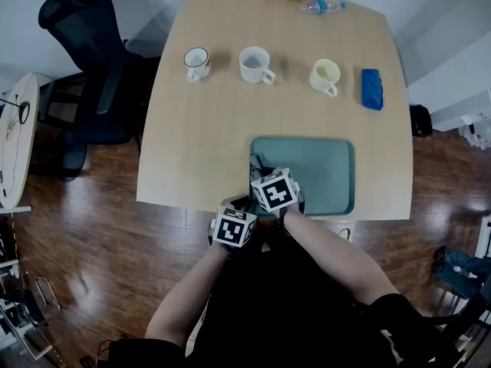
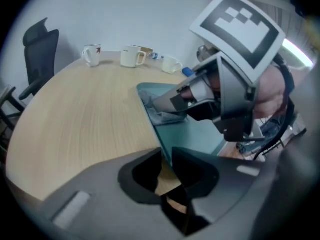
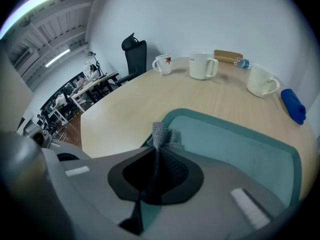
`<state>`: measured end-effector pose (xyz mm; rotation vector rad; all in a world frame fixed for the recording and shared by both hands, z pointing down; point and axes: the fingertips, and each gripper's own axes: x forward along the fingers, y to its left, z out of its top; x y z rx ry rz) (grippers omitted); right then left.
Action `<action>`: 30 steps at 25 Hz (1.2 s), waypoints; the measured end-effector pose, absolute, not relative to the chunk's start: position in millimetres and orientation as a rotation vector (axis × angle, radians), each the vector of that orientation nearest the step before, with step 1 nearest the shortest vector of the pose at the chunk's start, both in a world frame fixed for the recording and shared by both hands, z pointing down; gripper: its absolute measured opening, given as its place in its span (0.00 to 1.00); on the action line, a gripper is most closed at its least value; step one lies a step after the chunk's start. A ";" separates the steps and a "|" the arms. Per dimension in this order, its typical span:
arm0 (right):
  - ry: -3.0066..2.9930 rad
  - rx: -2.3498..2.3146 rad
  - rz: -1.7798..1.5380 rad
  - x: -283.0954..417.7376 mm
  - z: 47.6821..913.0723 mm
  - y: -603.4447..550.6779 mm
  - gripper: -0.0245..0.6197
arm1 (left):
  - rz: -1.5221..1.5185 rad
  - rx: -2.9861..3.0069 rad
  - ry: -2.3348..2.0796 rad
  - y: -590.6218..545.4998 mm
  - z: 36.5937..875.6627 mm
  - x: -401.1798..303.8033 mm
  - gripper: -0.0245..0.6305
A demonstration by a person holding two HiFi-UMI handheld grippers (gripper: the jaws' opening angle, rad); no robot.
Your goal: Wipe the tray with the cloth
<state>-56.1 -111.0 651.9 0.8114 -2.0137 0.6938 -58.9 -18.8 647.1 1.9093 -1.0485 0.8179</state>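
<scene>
The jaws of the right gripper point(image 3: 156, 154) are closed, and we are pinching the grey cloth point(image 3: 160, 133) between them. A tuft of it is sticking out past the fingertips, touching the near left corner of the green tray point(image 3: 240, 151). The jaws of the left gripper point(image 2: 167, 160) are standing partly apart, and we are clamping the tray's near rim between them at the edge of the table point(image 2: 75, 119). The tray's floor is stretching ahead and to the right of both jaw pairs. Three mugs point(image 3: 202, 65) are standing in a row well beyond the jaws, with a blue bundle point(image 3: 294, 105) at the right end and a bottle point(image 3: 242, 63) behind them.
</scene>
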 end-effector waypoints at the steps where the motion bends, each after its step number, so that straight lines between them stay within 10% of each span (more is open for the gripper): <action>1: -2.014 0.816 0.686 -51.3 649.8 -112.5 0.08 | 0.800 1.903 -1.054 -19.3 645.7 -59.3 0.14; 17: -1.652 1.349 0.770 243.5 657.8 -111.9 0.08 | 0.714 1.866 -1.076 -20.1 646.6 -65.1 0.13; 30: -1.959 0.970 0.722 28.1 647.4 -96.6 0.08 | 0.703 1.876 -1.088 -25.7 647.1 -60.8 0.12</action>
